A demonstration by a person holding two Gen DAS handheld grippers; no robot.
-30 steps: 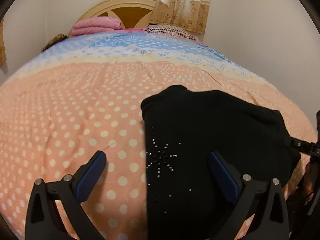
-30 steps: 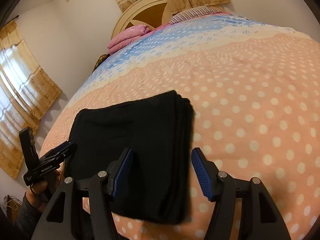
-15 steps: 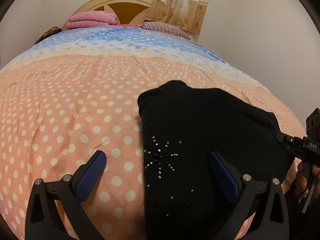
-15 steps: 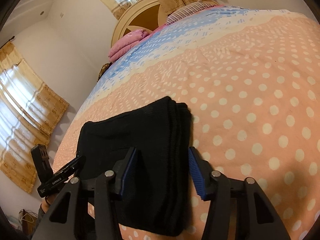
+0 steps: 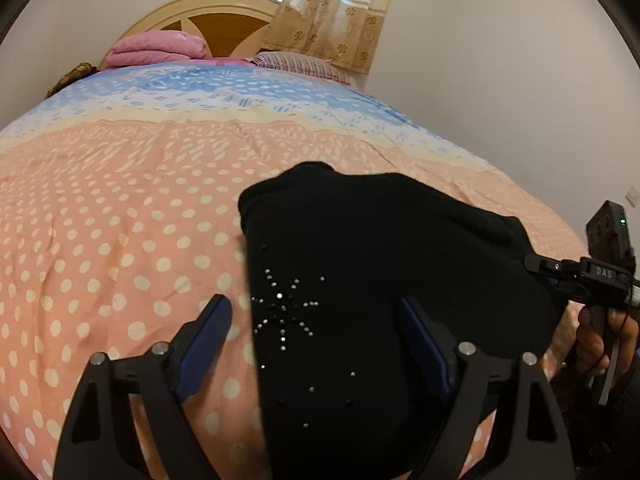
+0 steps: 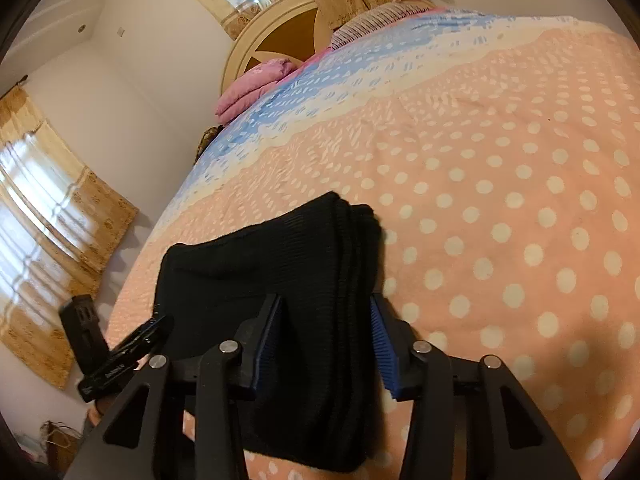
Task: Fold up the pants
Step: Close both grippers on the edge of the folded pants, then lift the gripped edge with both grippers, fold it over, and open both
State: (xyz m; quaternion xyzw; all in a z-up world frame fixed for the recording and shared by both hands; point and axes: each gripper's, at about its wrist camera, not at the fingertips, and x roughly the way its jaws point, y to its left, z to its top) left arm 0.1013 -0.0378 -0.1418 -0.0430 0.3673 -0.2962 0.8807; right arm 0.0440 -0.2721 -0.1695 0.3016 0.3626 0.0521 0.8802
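Observation:
Black pants lie folded into a thick rectangle on the bed, with a rhinestone star on the near left part. My left gripper is open, its blue pads astride the pants' left edge, just above them. In the right wrist view the pants show their stacked folded edge on the right. My right gripper has its blue pads close on either side of that folded edge; it is partly closed and I cannot tell whether the pads press the cloth. Each gripper shows in the other's view, the right one and the left one.
The bed has a peach polka-dot and blue cover. A folded pink blanket and a striped pillow lie by the wooden headboard. Curtained windows are behind the bed and on the left wall. The pants lie near the bed's front edge.
My right gripper's jaws have narrowed step by step around the pants' folded edge. My left gripper has stayed open and its view has tilted slightly.

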